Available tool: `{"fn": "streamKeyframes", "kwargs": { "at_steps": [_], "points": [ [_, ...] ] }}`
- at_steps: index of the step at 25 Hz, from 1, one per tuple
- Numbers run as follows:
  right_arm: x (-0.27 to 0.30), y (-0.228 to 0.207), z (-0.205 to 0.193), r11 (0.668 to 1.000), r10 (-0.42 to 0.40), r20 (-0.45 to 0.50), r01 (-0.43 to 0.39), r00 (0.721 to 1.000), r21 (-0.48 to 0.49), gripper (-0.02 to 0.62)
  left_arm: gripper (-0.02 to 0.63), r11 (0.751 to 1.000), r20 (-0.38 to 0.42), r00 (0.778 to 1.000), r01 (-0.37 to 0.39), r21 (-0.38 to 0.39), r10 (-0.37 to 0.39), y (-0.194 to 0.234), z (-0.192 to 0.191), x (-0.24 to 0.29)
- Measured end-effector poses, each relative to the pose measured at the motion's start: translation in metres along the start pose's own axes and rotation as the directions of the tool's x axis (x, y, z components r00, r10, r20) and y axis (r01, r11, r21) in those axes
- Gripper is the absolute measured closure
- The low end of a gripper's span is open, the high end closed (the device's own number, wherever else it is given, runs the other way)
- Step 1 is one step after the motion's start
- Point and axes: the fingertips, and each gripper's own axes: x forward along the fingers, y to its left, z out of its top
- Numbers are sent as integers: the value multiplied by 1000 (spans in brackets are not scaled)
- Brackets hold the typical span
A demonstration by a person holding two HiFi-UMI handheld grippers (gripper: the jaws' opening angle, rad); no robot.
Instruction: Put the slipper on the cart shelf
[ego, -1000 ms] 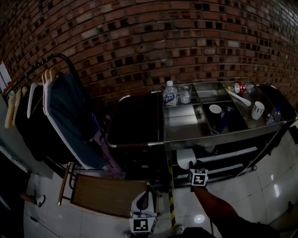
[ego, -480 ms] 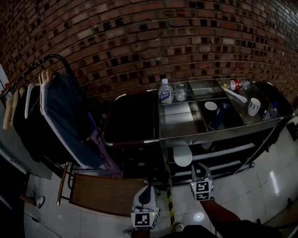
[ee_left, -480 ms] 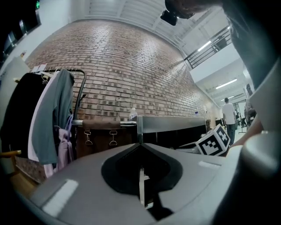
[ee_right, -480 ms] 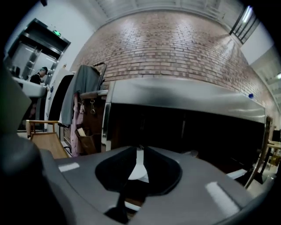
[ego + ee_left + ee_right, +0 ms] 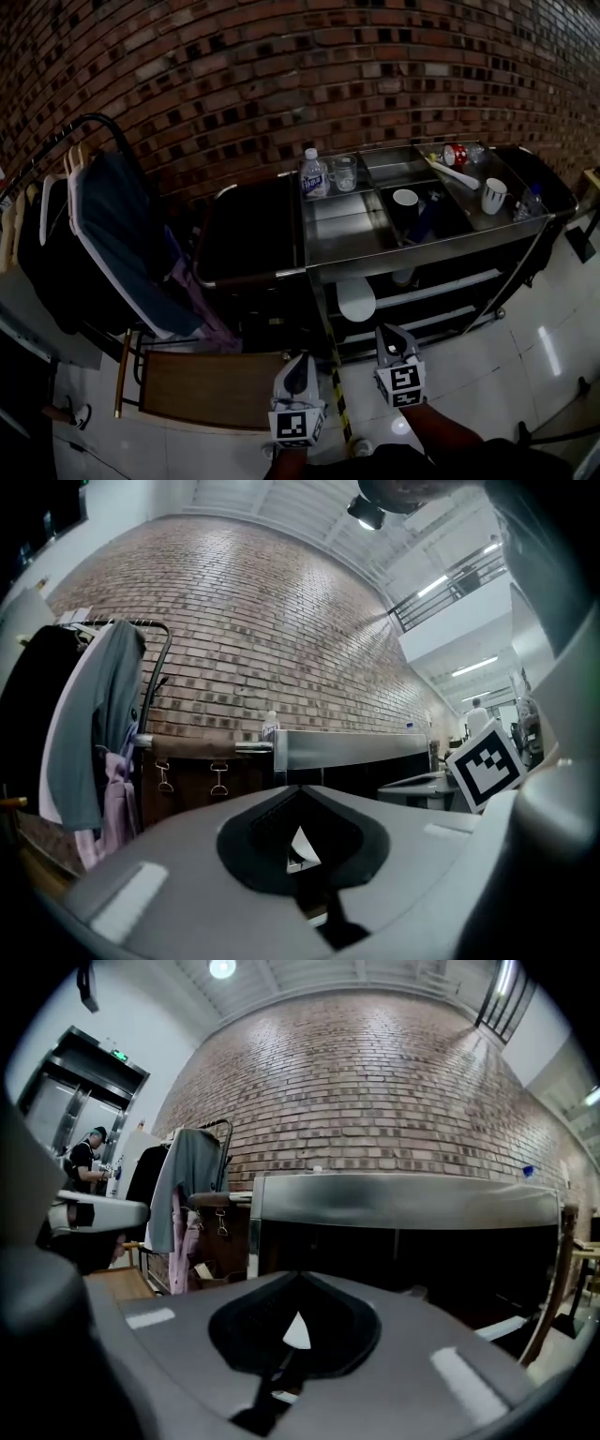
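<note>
A white slipper (image 5: 356,299) lies on the lower shelf of the steel cart (image 5: 349,249), under the top's left part. My right gripper (image 5: 392,336) is shut and empty, held a short way in front of that shelf and apart from the slipper. Its jaws (image 5: 298,1281) meet with nothing between them and face the cart's dark underside. Beside it to the left, my left gripper (image 5: 297,363) is also shut and empty, low over the floor. In the left gripper view those jaws (image 5: 299,792) point toward the cart (image 5: 356,749).
On the cart top stand a water bottle (image 5: 312,173), a glass (image 5: 344,172) and two cups (image 5: 405,199) (image 5: 493,195). A dark trolley (image 5: 248,234) adjoins the cart's left. A clothes rack (image 5: 108,225) and a wooden board (image 5: 211,389) are at left. A person (image 5: 89,1159) stands far left.
My right gripper has drawn back from the lower shelf toward me and shut, leaving the white slipper on the shelf. The left gripper has risen slightly into view.
</note>
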Motion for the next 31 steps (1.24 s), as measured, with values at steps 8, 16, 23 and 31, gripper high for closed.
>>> {"fn": "streamKeyframes", "kwargs": {
  "at_steps": [8,16,23,31],
  "points": [
    [-24,12,11,1000,-21,40,20,999,22,594,589,1000,12,1000,13,-12,-13,-4,8,-9],
    [-38,28,27,1000,11,87,-12,996,11,594,589,1000,22,1000,14,0,-14,-9,14,-18],
    [-51,35,36,1000,22,133,-22,991,-6,594,589,999,33,999,27,20,-28,-18,23,-25],
    [-63,41,40,999,41,145,-35,989,-42,594,589,999,25,999,39,16,-39,-25,21,-32]
  ]
}}
